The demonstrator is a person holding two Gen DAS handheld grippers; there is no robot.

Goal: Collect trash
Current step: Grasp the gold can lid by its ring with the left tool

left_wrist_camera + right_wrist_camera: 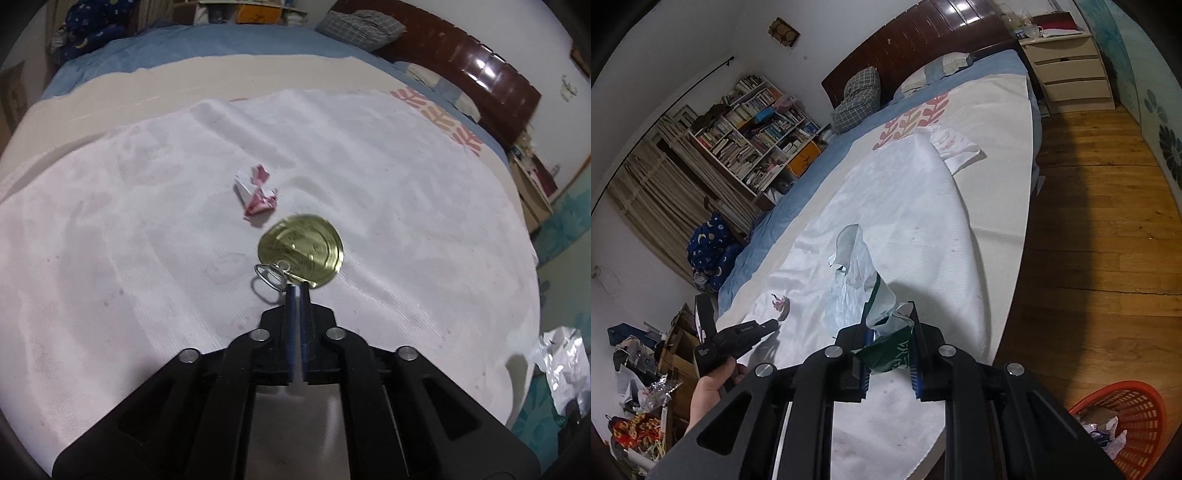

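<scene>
Bedroom scene: I am working over a white cloth spread on the bed, and I take that cloth as my reference for everything below.

Left gripper: jaws nearly together, blue pads pinching the near edge of a gold can lid. Its pull ring sticks out to the left of the pads. From the left wrist view the lid sits near the middle of the cloth; whether it is lifted clear of the fabric I cannot tell. The right wrist view shows this same gripper from the side, held in a hand at the cloth's left edge.

A crumpled pink-and-white paper scrap lies on the cloth just beyond the lid, apart from it.

Right gripper: jaws partly closed around a crumpled wrapper, silvery-white above and dark green with white print where the pads clamp it. The wrapper stands up from the fingers over the near half of the cloth.

An orange plastic basket stands on the wooden floor, off the cloth's right side, with crumpled rubbish already in it.

A checked pillow rests at the headboard, well beyond the cloth's far end.
</scene>
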